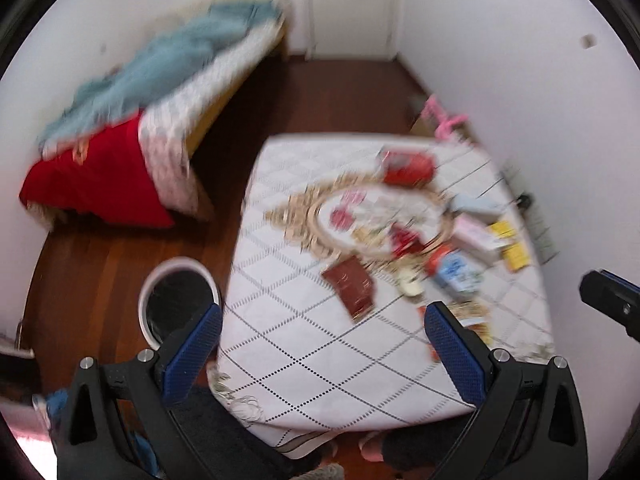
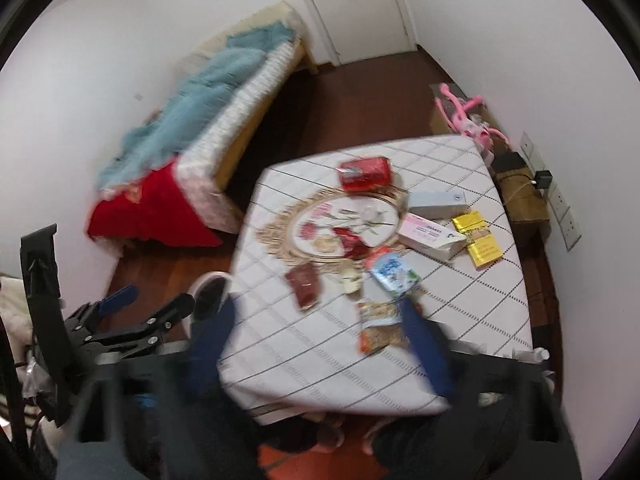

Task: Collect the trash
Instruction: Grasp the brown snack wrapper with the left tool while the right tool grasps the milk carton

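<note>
Lying slantwise, the dark red packet points away between the gaping, empty left tongs.

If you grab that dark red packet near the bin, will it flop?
Probably. The dark red packet lies flat and thin on the tablecloth, so it's likely light and bendy. It looks glossy, so it might slip.

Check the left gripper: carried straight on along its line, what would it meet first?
Probably the tablecloth on the table, short of the dark red packet. The left gripper has open jaws with nothing between them; blur leaves depth unclear.
</note>
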### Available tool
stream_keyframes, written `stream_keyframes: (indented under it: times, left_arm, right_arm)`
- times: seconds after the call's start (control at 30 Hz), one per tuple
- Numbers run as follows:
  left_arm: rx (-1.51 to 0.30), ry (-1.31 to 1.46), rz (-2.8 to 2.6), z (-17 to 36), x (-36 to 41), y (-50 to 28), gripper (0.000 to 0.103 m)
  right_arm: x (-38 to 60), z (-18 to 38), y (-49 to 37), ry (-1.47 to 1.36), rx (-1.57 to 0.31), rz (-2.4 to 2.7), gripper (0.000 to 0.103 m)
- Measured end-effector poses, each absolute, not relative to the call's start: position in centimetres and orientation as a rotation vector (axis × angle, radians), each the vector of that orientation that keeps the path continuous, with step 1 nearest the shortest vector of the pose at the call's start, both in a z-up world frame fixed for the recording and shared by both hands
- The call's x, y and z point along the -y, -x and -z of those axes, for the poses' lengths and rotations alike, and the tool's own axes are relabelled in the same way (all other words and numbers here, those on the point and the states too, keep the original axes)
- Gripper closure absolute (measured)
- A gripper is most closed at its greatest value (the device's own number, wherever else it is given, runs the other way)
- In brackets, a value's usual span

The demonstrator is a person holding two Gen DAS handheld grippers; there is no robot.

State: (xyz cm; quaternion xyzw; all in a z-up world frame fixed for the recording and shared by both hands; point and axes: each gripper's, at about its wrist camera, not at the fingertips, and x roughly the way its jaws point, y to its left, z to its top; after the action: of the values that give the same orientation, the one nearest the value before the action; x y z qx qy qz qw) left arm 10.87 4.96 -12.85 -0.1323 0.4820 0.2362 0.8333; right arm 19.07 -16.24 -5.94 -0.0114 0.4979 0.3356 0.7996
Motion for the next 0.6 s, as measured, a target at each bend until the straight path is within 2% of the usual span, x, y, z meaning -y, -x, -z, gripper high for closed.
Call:
stream_keyframes:
  times: [0.23, 0.37, 0.5, 0.57, 0.6]
  left_arm:
    - [-1.203, 0.539, -0.491, 24.2, -9.8, -15.4, 0.001]
    - [-1.267, 0.655, -0.455, 28.1, -9.9, -17.5, 0.003]
    - [-1.293, 0.737, -0.44, 30.2, -9.8, -19.4, 0.005]
    - [-1.303, 0.74, -0.448, 30.9, -9.6, -20.2, 0.026]
    - [-1.316, 0.723, -0.464, 31.2, -9.6, -20.5, 0.03]
  right_arm:
    - [9.9, 17.5, -27.2, 0.18, -1.264, -0.633, 0.033]
    - [7.0, 23.7, -30.9, 0.307, -1.333, -0.599, 0.032]
    - [5.3, 27.2, -32.7, 0.393, -1.375, -0.582, 0.03]
    - [4.6, 28.8, -33.5, 0.446, -1.386, -0.576, 0.026]
    - [4.5, 29.3, -33.6, 0.446, -1.396, -0.587, 0.026]
